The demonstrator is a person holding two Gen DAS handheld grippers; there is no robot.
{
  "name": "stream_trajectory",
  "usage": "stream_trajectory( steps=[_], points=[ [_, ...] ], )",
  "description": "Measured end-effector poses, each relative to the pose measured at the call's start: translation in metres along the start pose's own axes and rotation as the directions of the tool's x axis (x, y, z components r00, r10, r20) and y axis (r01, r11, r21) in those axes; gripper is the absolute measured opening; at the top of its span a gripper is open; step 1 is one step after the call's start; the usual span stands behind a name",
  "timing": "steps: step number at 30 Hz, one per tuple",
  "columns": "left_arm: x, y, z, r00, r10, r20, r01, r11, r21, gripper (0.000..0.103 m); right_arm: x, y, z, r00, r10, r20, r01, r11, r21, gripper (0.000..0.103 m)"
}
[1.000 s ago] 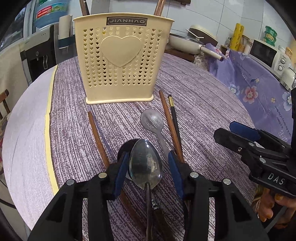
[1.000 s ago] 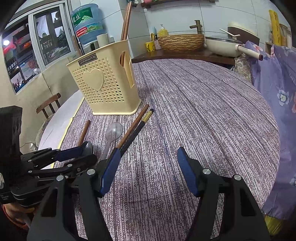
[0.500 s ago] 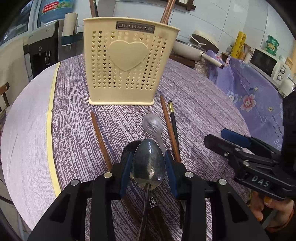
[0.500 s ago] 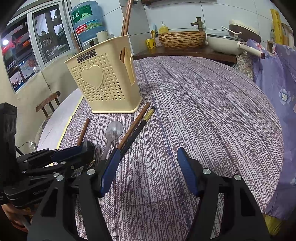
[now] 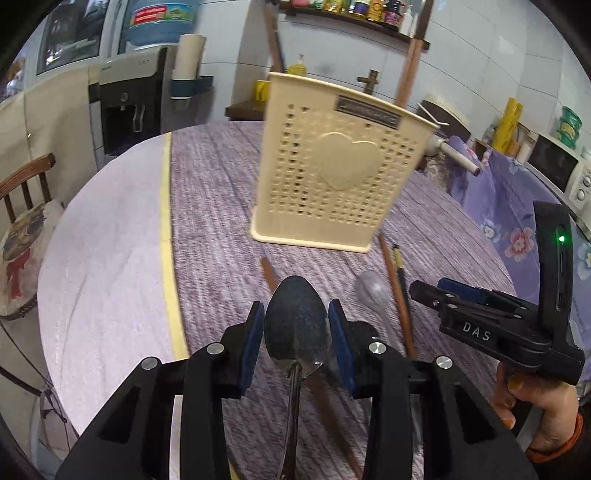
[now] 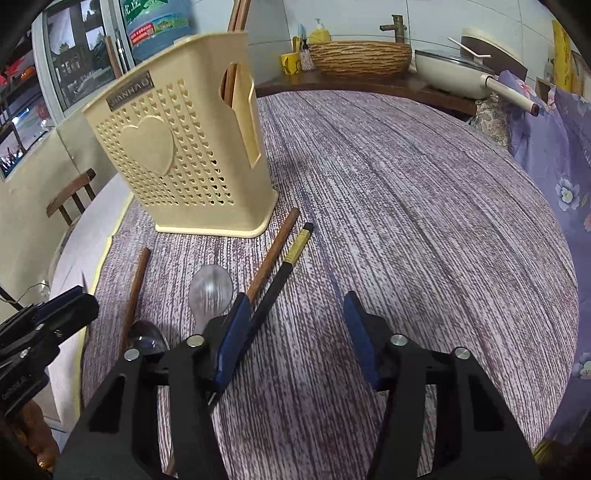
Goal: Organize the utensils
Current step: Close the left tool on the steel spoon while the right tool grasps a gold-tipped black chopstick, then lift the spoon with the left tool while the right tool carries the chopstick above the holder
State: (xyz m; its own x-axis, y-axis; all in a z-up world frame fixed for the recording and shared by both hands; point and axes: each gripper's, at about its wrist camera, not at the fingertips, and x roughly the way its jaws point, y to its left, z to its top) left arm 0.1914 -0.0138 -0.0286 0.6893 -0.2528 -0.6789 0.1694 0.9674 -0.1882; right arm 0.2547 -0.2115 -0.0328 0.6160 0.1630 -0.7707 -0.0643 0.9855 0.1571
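My left gripper (image 5: 295, 332) is shut on the bowl of a metal spoon (image 5: 295, 325), held just above the purple tablecloth. The cream utensil holder (image 5: 332, 184) (image 6: 184, 155) stands beyond it with chopsticks (image 6: 236, 22) upright inside. On the cloth lie a clear plastic spoon (image 6: 210, 288), a brown chopstick (image 6: 275, 247), a black gold-banded chopstick (image 6: 291, 258), another brown chopstick (image 6: 136, 284) and a second metal spoon (image 6: 146, 338). My right gripper (image 6: 297, 339) is closing with nothing between its jaws. Its left finger (image 6: 236, 339) hangs over the black chopstick.
A wooden chair (image 5: 26, 184) stands off the round table's left edge. A water dispenser (image 5: 129, 107) is behind. A pan (image 6: 454, 74) and basket (image 6: 358, 55) sit on the far counter. Floral purple cloth (image 6: 554, 155) lies to the right. A hand (image 5: 539, 406) holds the right gripper.
My left gripper rose and tilted with the metal spoon in it, away from the table. My right gripper moved left toward the chopsticks and its jaws narrowed.
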Motion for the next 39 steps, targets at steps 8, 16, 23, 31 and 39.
stream_trajectory(
  steps=[8, 16, 23, 31, 39],
  points=[
    [0.008, 0.018, 0.001, 0.999, 0.031, -0.019, -0.032, 0.999, -0.029, 0.036, 0.022, 0.004, 0.02, 0.996, -0.073, -0.058, 0.072, 0.997, -0.019, 0.026],
    [-0.001, 0.015, 0.01, 0.999, 0.033, 0.014, -0.033, 0.999, -0.015, 0.036, 0.033, -0.003, 0.035, 0.997, -0.033, -0.075, 0.035, 0.999, 0.026, 0.01],
    [-0.014, 0.012, 0.022, 0.998, 0.02, 0.058, -0.02, 1.0, -0.004, 0.036, 0.014, -0.023, 0.038, 0.998, 0.058, -0.016, -0.056, 0.992, 0.112, 0.008],
    [-0.034, 0.01, 0.035, 0.992, 0.021, 0.128, -0.022, 1.0, 0.002, 0.036, -0.045, -0.024, 0.043, 0.975, 0.144, 0.171, -0.157, 0.986, 0.063, 0.008],
    [-0.049, 0.012, 0.042, 0.984, 0.034, 0.178, -0.035, 0.999, 0.0, 0.035, -0.103, -0.023, 0.038, 0.925, 0.238, 0.295, -0.237, 0.971, -0.042, 0.008]
  ],
)
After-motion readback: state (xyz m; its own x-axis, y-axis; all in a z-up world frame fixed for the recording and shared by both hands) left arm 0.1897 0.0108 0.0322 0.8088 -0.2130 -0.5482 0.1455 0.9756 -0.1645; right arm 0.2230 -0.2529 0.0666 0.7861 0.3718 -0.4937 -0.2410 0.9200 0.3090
